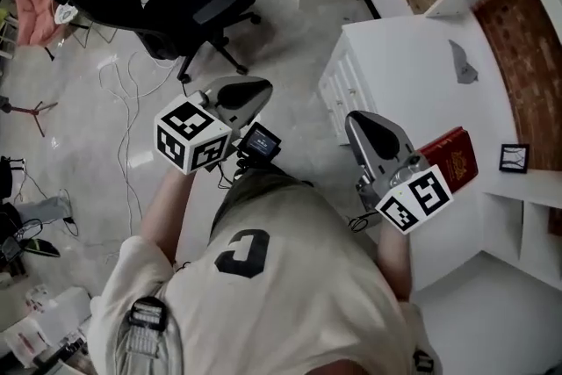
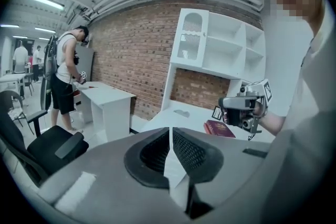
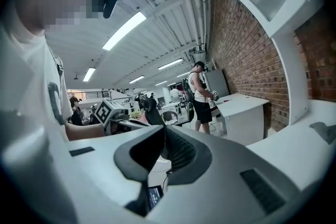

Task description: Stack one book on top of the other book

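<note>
1. The red book (image 1: 452, 158) lies near the front edge of the white desk (image 1: 399, 70), just beside the right gripper (image 3: 164, 132).
2. Open floor (image 1: 285, 48) separates the desk from the office chair (image 1: 200, 3).
3. The left gripper (image 2: 170, 132) hangs over the floor, jaws together and empty.
4. The right gripper's jaws are also together, holding nothing.

book (image 1: 452, 159) lies on desk (image 1: 413, 75), chair (image 1: 200, 3) to its left
</note>
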